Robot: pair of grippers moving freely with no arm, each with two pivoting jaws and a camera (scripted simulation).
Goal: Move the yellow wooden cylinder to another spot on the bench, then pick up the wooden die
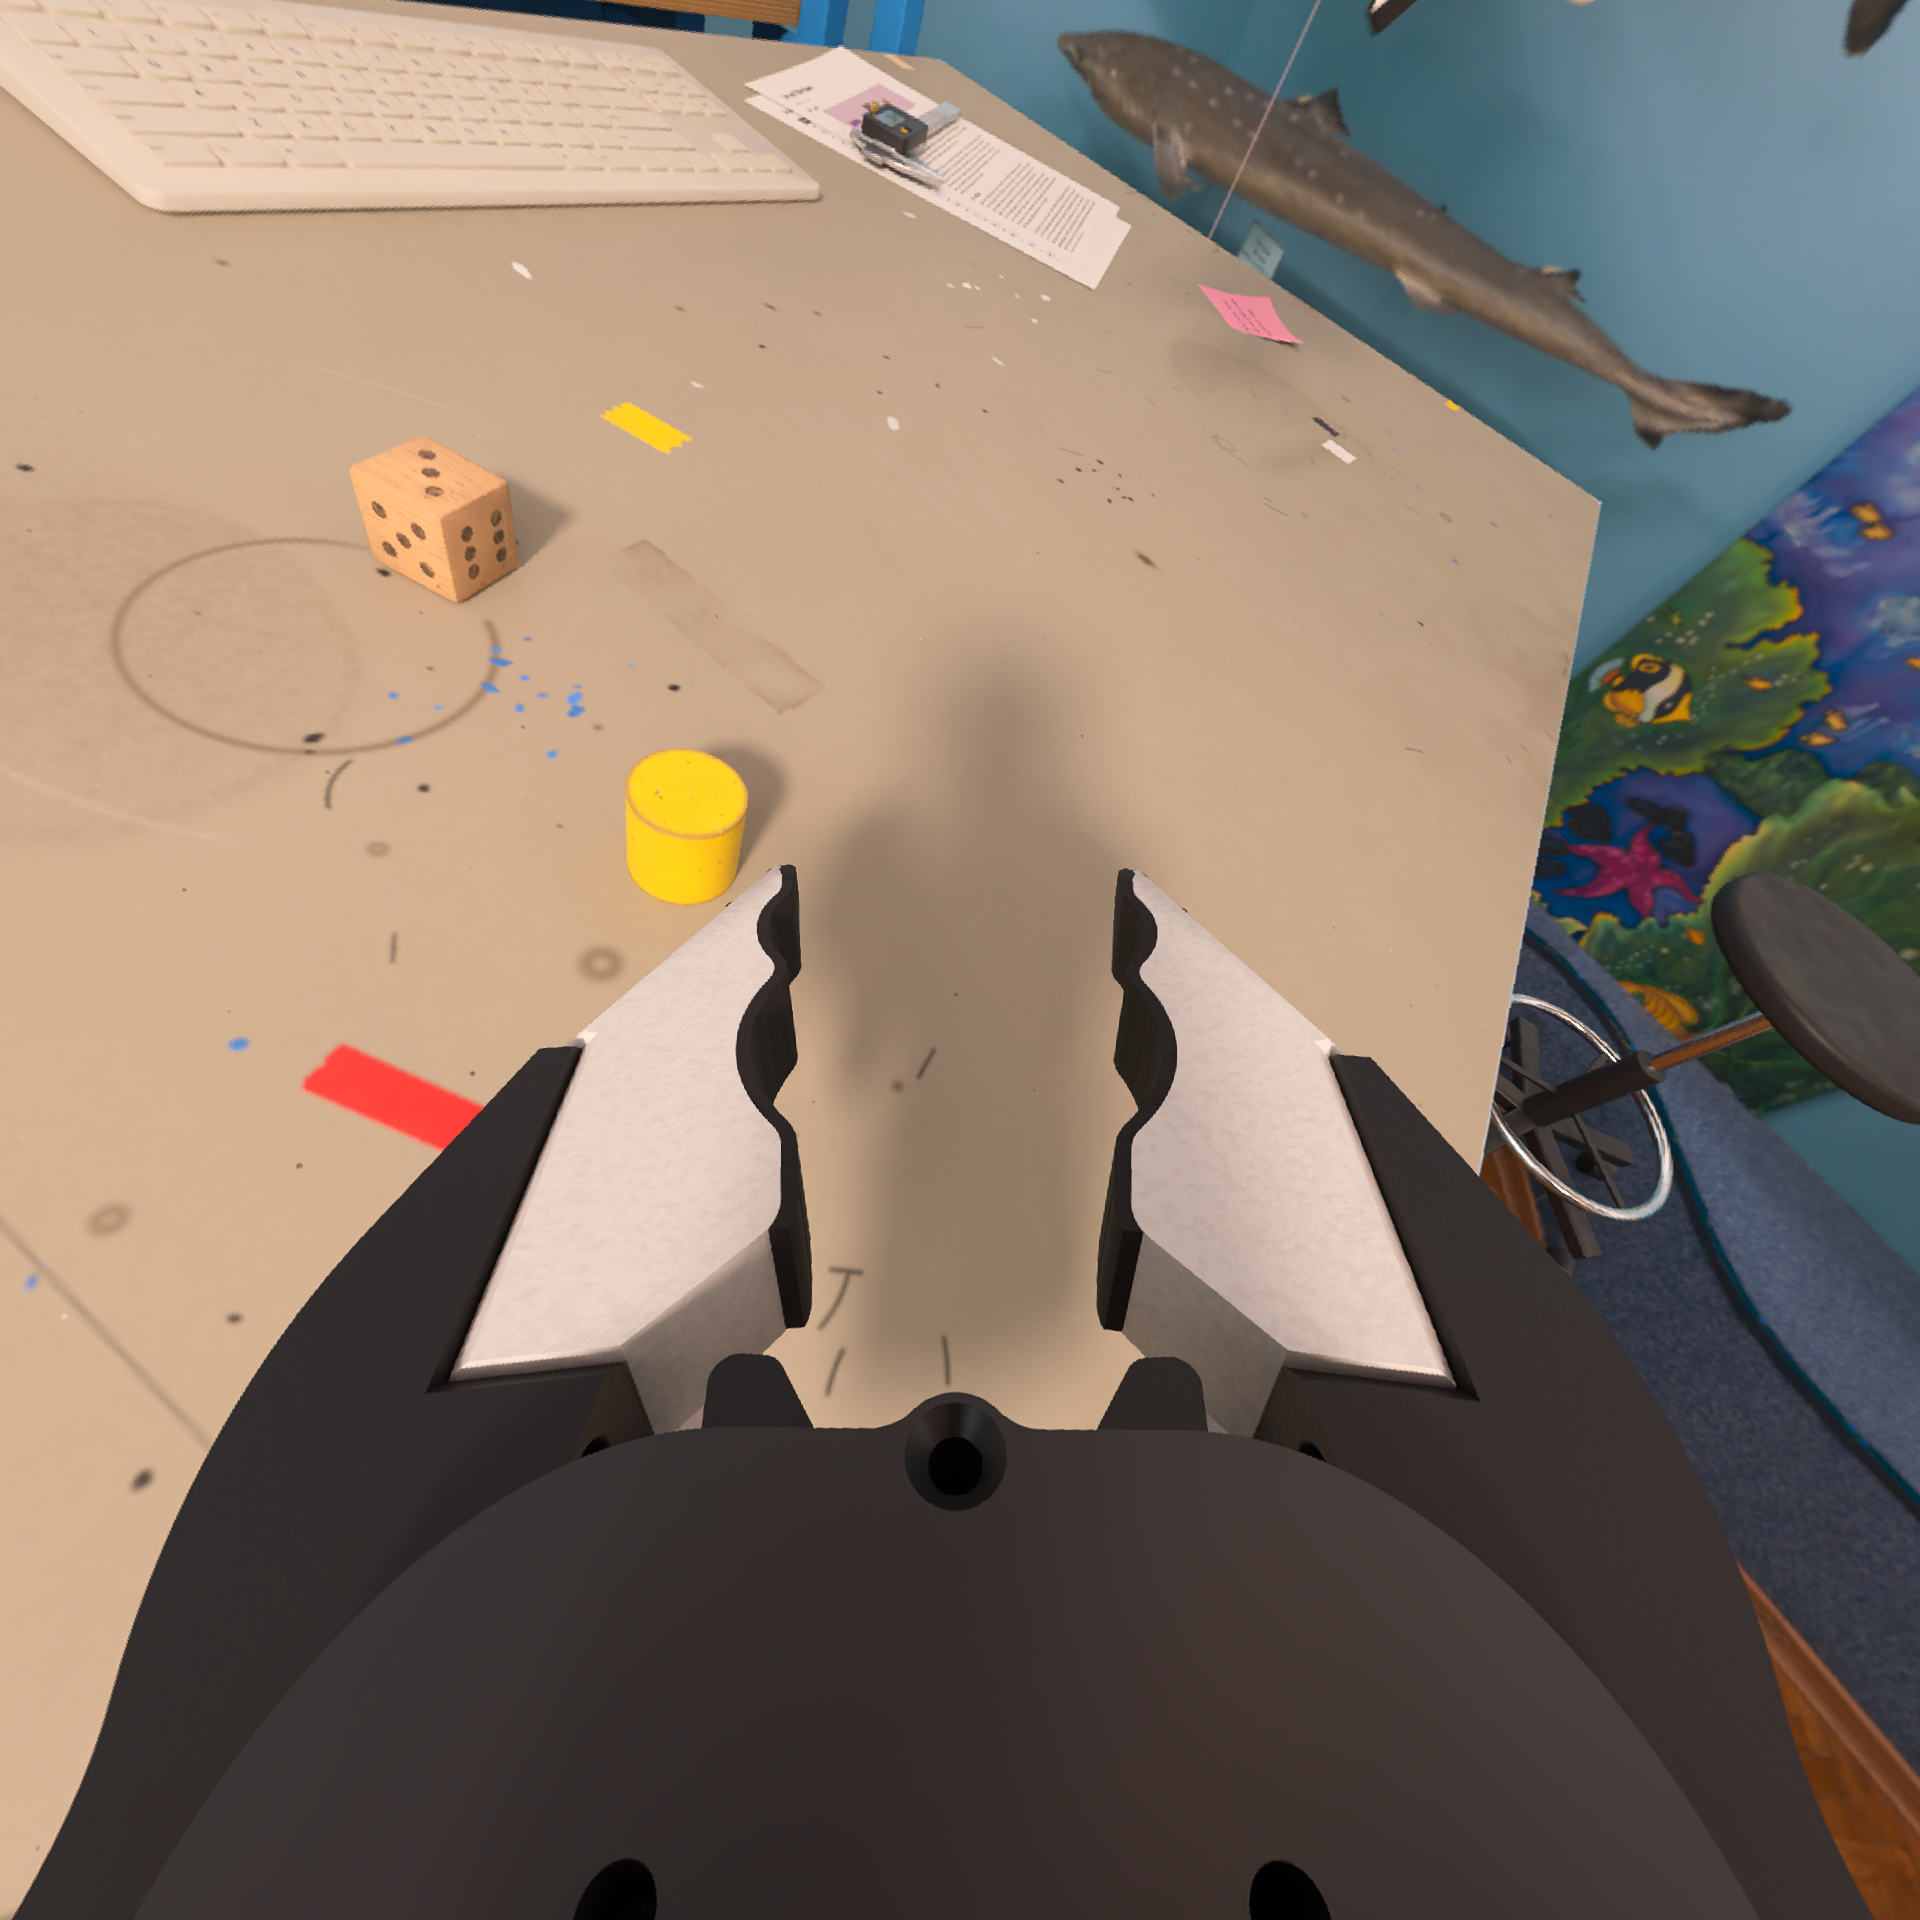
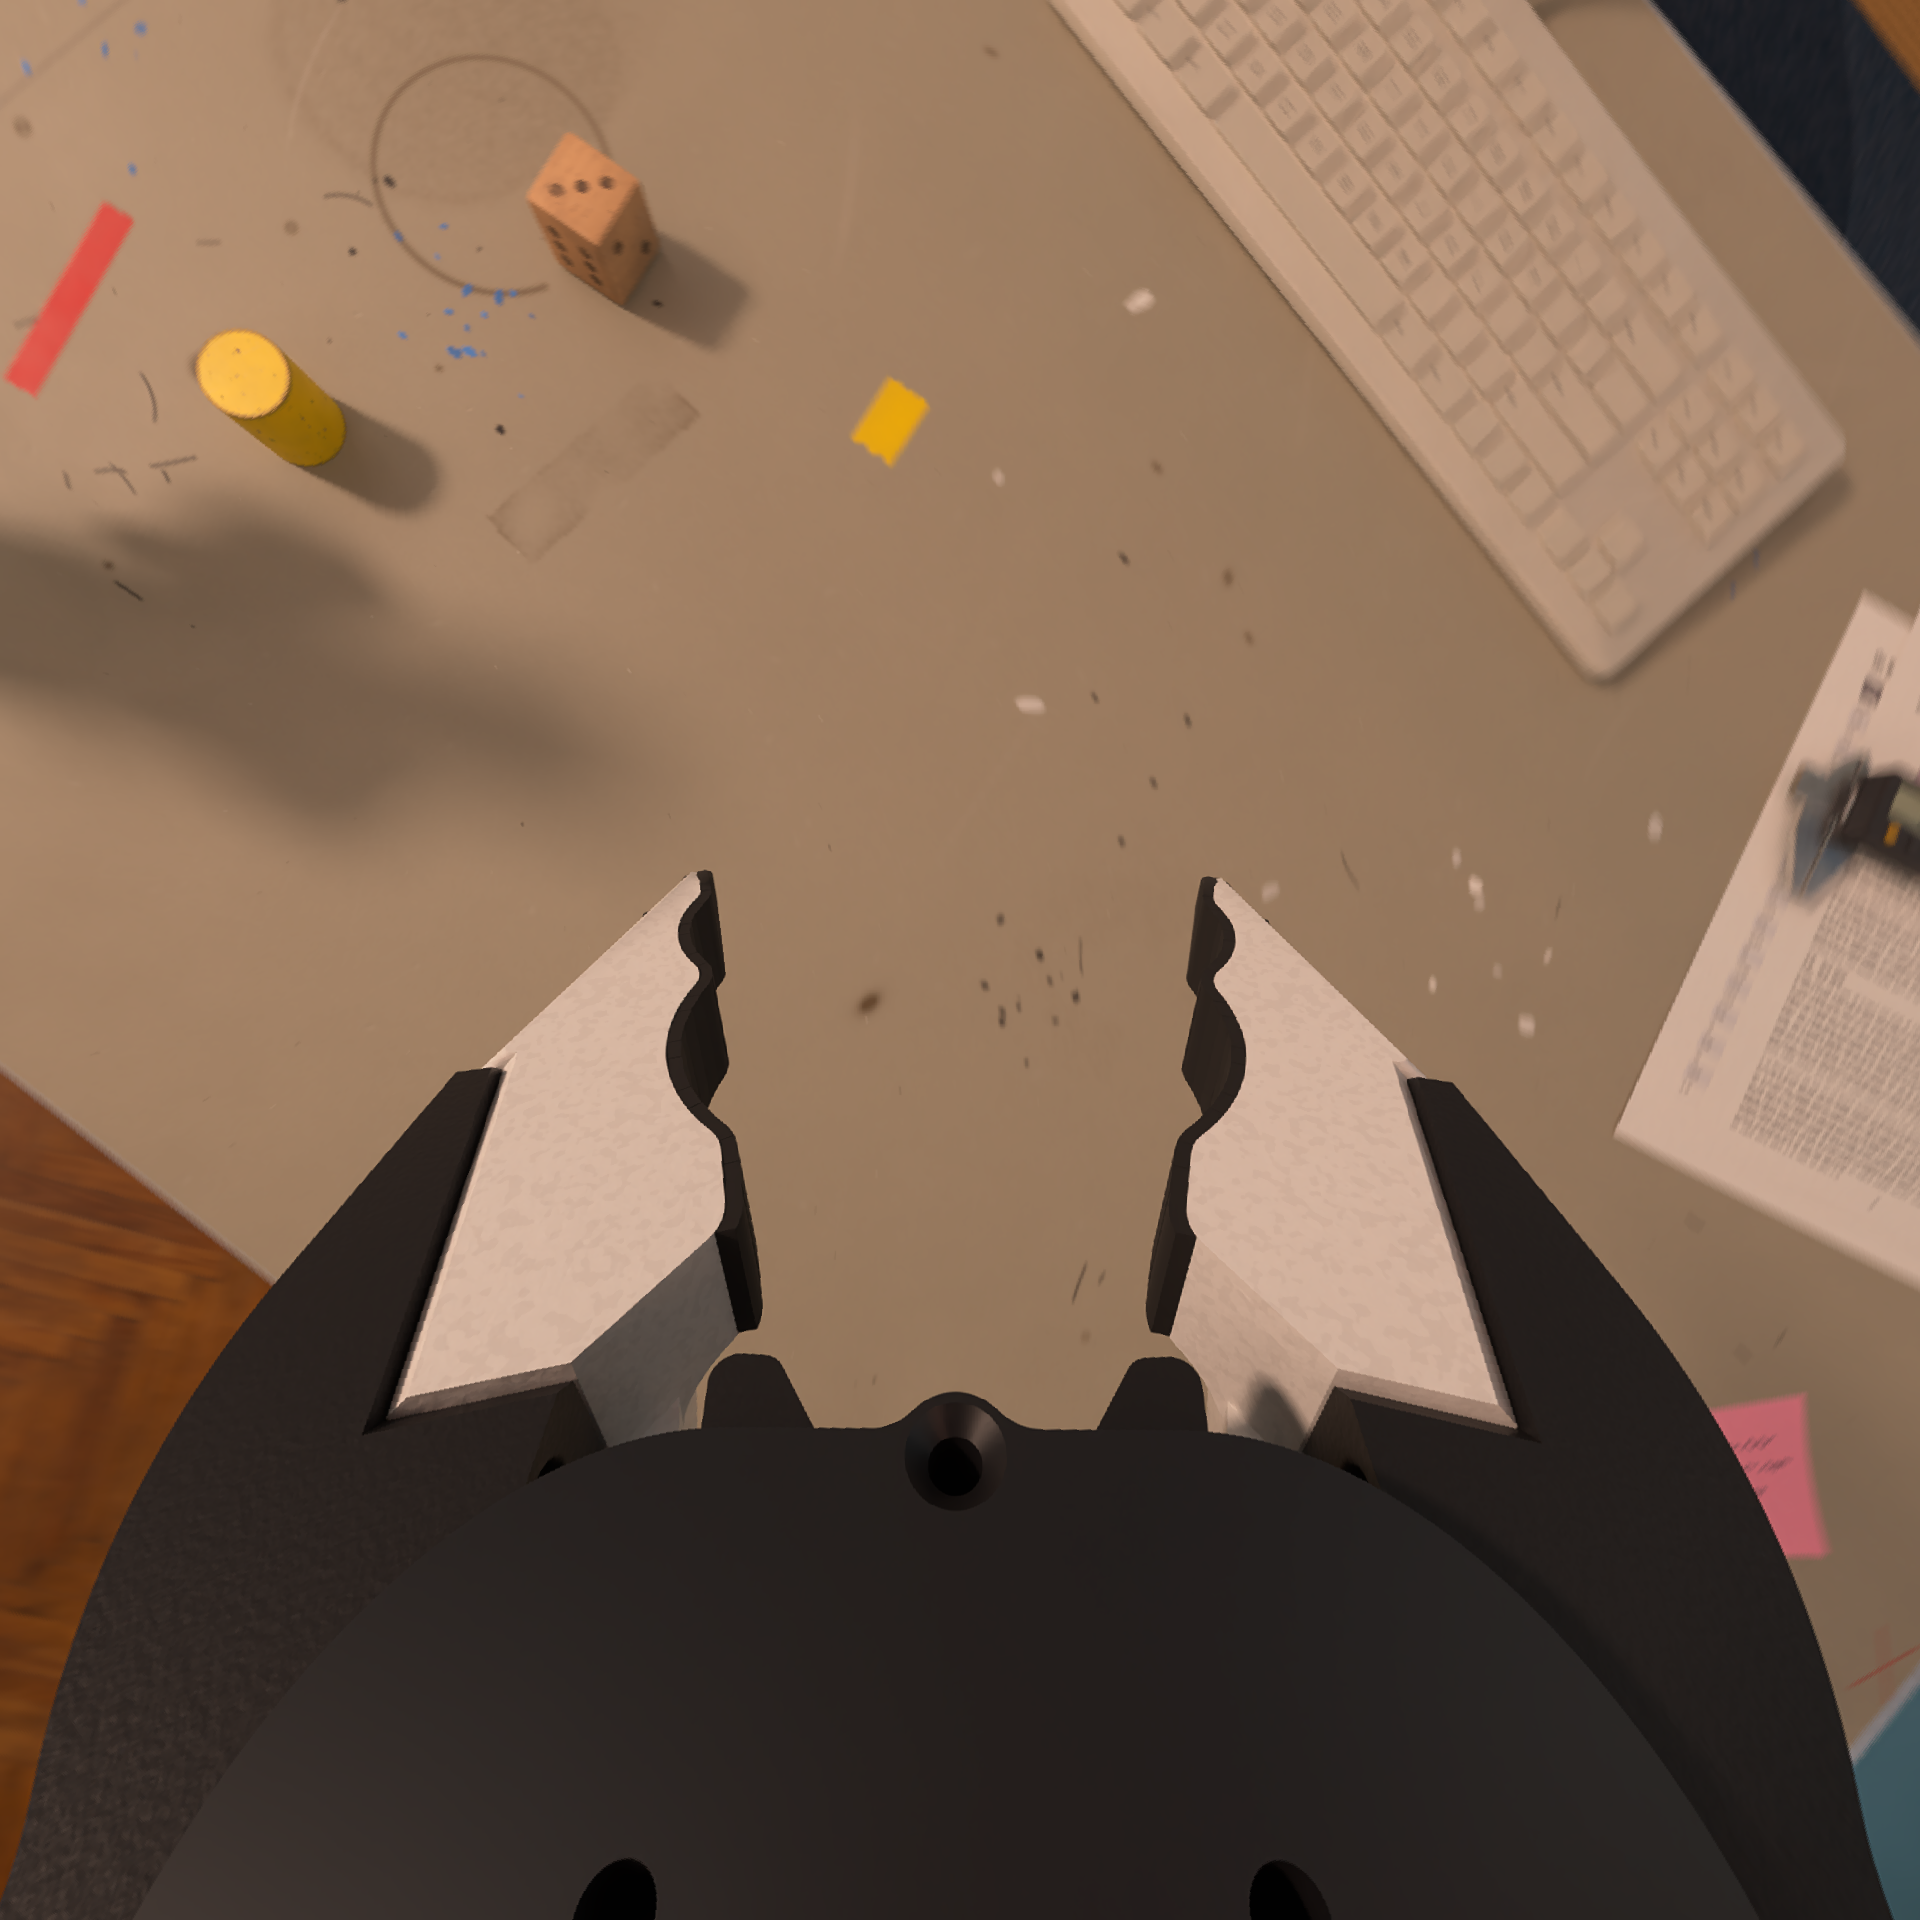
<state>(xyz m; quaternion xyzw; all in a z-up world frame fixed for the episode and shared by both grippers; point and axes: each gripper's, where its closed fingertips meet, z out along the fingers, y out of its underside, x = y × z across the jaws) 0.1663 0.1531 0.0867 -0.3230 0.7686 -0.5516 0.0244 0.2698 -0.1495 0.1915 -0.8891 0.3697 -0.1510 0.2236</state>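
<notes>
The yellow wooden cylinder (image 1: 686, 826) stands upright on the tan bench (image 1: 1039, 468), just ahead and left of my left gripper (image 1: 956, 883), which is open and empty above the bench. The wooden die (image 1: 436, 520) sits farther off to the left, at the edge of a drawn circle. In the right wrist view the cylinder (image 2: 272, 400) and the die (image 2: 592, 218) lie far ahead to the left. My right gripper (image 2: 956, 888) is open and empty, high above bare bench.
A white keyboard (image 1: 395, 104) (image 2: 1455, 291) lies at the back. Printed papers (image 1: 997, 177) (image 2: 1808, 1039) carry a small dark device (image 1: 896, 130). A pink note (image 1: 1247, 312), red tape (image 1: 390, 1096) and yellow tape (image 1: 644, 426) lie flat. The bench edge (image 1: 1538, 831) is to the right, a stool (image 1: 1829, 1008) beyond.
</notes>
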